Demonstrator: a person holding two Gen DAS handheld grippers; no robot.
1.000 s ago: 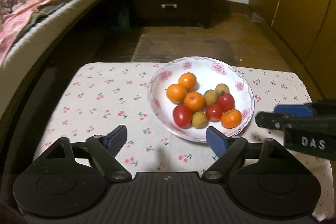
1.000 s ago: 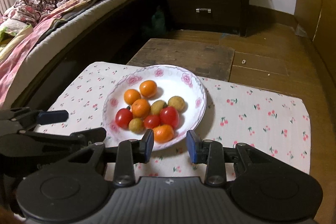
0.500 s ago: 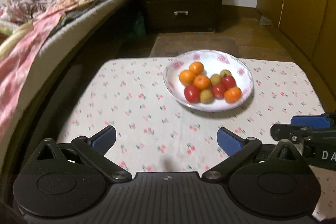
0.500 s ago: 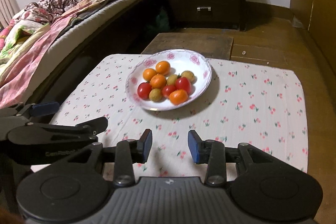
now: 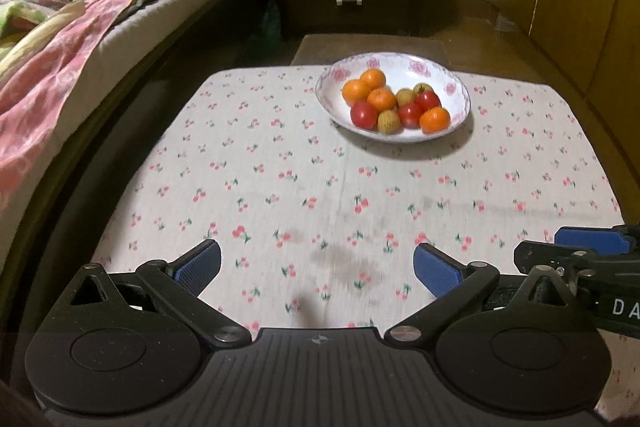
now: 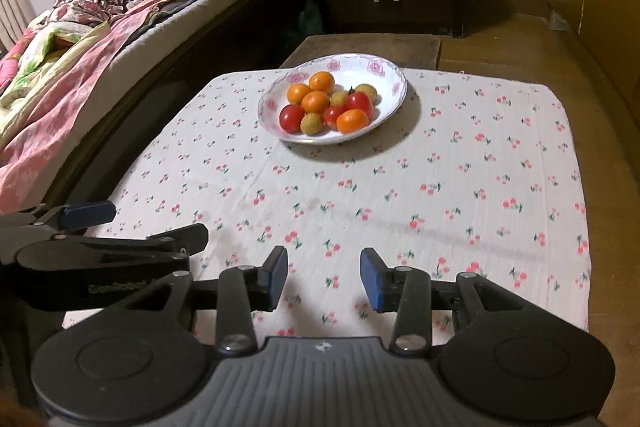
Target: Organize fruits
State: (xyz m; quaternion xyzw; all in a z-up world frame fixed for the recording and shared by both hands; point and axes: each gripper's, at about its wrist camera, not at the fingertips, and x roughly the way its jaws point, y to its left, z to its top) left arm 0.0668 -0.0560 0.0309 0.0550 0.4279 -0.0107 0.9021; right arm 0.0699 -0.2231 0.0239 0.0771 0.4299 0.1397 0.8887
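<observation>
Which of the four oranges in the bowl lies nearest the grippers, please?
The orange at the bowl's near right rim, alone beside a tomato; the other three cluster at the far left.

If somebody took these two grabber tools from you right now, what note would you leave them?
Left gripper: open wide, empty, over the cherry-print tablecloth.
Right gripper: a narrower gap, also empty.
Fruit: four orange mandarins, three red tomatoes and three small yellow-brown fruits all lie in the white floral-rimmed bowl at the table's far side, well ahead of both grippers.
Done: fruit is gathered in one bowl.
Left: the kinds are mixed; no other container is visible for sorting.
</observation>
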